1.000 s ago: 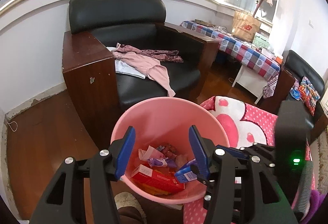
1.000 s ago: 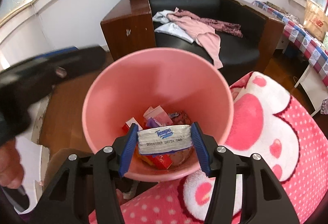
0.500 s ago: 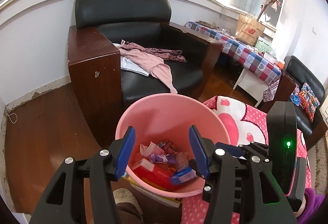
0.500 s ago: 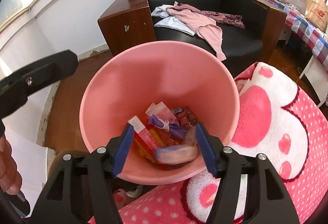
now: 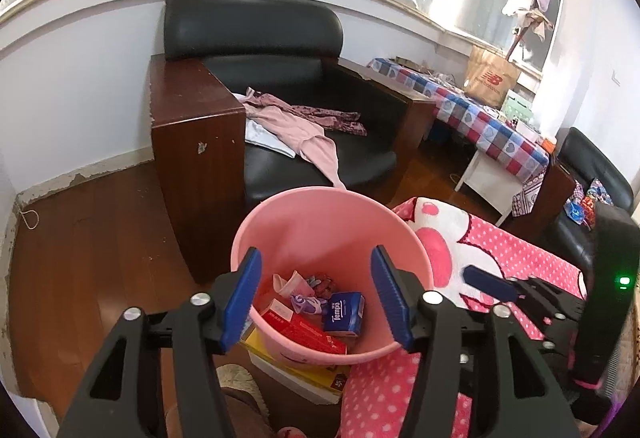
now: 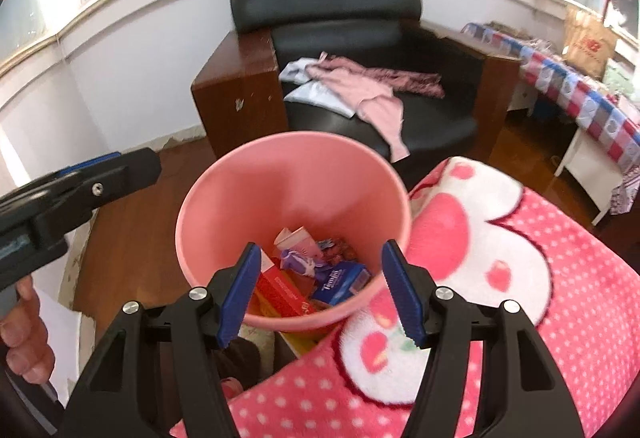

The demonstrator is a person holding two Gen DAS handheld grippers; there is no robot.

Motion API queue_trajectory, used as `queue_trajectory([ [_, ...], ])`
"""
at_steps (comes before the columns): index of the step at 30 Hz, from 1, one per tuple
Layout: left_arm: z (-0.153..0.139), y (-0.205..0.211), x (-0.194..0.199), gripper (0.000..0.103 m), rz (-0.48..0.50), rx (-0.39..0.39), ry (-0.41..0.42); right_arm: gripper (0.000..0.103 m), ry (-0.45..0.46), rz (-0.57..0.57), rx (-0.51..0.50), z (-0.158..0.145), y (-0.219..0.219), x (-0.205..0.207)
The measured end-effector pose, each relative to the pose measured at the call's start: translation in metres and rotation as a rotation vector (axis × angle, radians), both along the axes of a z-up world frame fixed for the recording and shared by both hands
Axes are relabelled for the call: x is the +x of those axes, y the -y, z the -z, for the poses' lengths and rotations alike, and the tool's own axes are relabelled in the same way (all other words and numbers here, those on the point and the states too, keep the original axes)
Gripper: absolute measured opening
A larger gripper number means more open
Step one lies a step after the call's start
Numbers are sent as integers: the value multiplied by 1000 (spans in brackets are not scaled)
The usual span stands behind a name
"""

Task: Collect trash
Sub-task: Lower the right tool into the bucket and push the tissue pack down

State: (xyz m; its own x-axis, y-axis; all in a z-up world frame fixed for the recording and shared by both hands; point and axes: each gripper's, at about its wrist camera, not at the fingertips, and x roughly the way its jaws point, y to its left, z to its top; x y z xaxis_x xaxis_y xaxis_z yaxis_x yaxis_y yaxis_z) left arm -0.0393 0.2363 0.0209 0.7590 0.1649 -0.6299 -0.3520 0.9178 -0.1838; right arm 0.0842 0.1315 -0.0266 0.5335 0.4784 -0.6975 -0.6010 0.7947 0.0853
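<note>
The Tempo tissue pack (image 5: 343, 313), clamped in the right gripper (image 6: 320, 292) a second ago, now lies in the pink bin (image 5: 280, 222) at about 4 o'clock among a red box (image 5: 298, 328) and wrappers. The right gripper hangs above the bin, released and empty; the left gripper (image 5: 316, 296) is spreading wider with nothing between its pads. The bin stands on wooden floor (image 5: 88, 238), a black armchair (image 5: 280, 85) at 12 o'clock, a pink dotted blanket (image 6: 520, 278) at 3 o'clock.
</note>
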Motion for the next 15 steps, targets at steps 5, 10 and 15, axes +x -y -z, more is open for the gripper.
queue_trajectory([
  [5,-4,13,-11,64,-16,27,9,63,66,61,32,-16,25,-20],
  [10,-8,29,-20,65,-22,50,8,63,59,112,78,-24,47,-32],
  [15,-7,44,-28,65,-28,66,5,65,42,142,119,-25,65,-44],
])
